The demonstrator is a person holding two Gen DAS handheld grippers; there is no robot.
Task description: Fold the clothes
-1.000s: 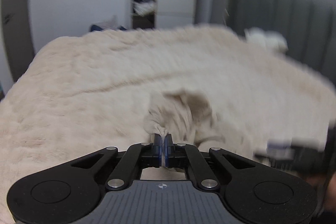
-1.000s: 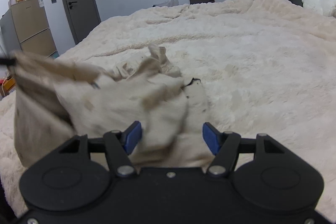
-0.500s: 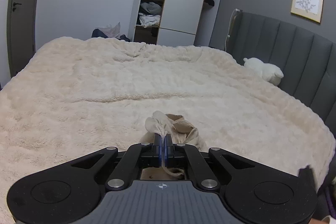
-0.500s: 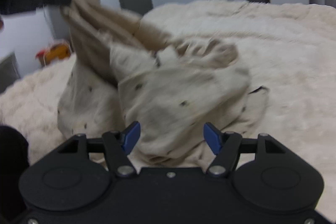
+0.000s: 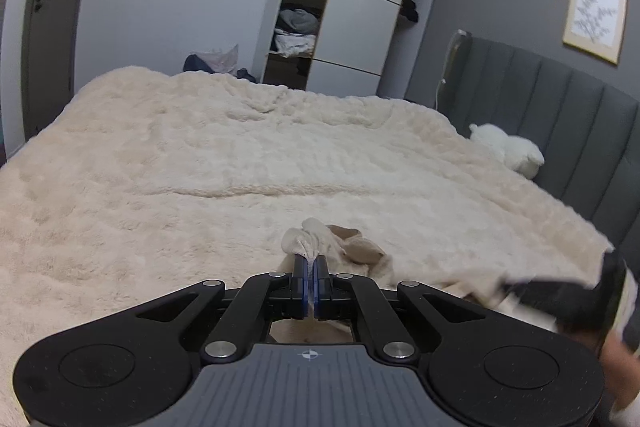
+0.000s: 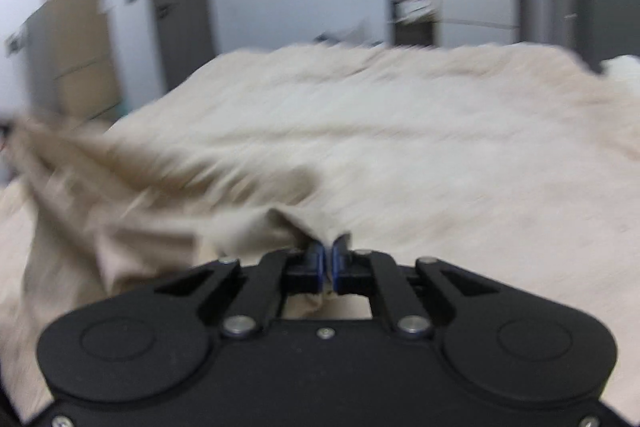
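Left wrist view: the left gripper (image 5: 310, 273) is clamped on a bunched corner of the beige garment (image 5: 340, 247), held just above the near edge of the bed (image 5: 240, 155). A soft toy (image 5: 508, 151) lies at the bed's far side, well apart.

Right wrist view, blurred: the right gripper (image 6: 329, 261) is pinched on another edge of the garment (image 6: 132, 211), which stretches leftward over the bed (image 6: 460, 155).

Risk: the bunched, shallow bites may slip under tension, dropping the cloth into a heap.
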